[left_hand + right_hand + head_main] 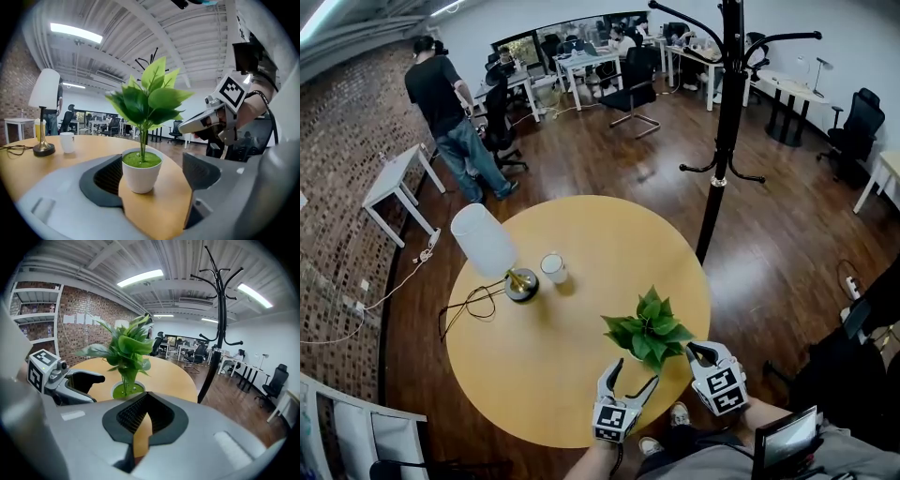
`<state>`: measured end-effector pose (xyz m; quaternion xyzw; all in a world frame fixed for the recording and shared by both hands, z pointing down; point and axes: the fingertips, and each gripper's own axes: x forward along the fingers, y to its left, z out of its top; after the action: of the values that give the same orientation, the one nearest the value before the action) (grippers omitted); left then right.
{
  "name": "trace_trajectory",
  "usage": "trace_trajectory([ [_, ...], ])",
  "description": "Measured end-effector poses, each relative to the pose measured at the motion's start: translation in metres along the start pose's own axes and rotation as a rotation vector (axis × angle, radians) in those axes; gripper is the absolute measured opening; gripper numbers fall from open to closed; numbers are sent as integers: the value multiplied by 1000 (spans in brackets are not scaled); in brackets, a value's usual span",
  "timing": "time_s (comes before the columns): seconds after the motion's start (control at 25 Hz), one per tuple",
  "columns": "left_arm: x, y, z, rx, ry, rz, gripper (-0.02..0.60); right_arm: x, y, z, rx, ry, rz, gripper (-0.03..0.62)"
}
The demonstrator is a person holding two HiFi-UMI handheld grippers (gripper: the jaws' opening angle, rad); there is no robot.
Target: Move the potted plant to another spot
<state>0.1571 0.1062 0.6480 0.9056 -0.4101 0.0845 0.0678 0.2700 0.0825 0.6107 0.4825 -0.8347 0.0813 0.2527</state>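
Note:
The potted plant point(649, 330) has green leaves in a small white pot and stands near the front edge of the round yellow table point(544, 375). In the left gripper view the white pot point(140, 172) sits upright on the table between the jaws of my left gripper point(153, 164). Its left side is close against the left pad and a gap remains on the right. My left gripper point(633, 375) is open. My right gripper point(701, 352) hovers just right of the plant, shut and empty. In the right gripper view the plant point(125, 350) rises beyond the closed right gripper point(146, 398).
A white-shaded lamp point(487, 246) and a white cup point(553, 267) stand at the table's left, with a cable point(469, 305) trailing off. A black coat stand point(727, 122) rises behind the table. A person point(445, 117), a white side table point(394, 183), desks and office chairs fill the room behind.

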Motion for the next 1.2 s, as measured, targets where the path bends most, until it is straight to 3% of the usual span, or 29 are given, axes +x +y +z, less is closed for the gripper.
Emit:
trace_trajectory([
  [0.16,-27,-14,26,14,-41,8,279,-22,13,8,7,-29,-7,8],
  [0.36,-54,-30,55,-7,-96,25,24,-49,25,13,17,-57,-10,8],
  [0.4,-58,-32,61,-15,-99,26,6,-53,28,14,19,-63,-7,8],
  [0.72,-82,-56,81,-65,-111,64,6,-82,42,24,7,-113,46,8],
  [1.2,-101,-147,72,-148,-125,262,6,-154,40,-19,15,-177,242,8],
])
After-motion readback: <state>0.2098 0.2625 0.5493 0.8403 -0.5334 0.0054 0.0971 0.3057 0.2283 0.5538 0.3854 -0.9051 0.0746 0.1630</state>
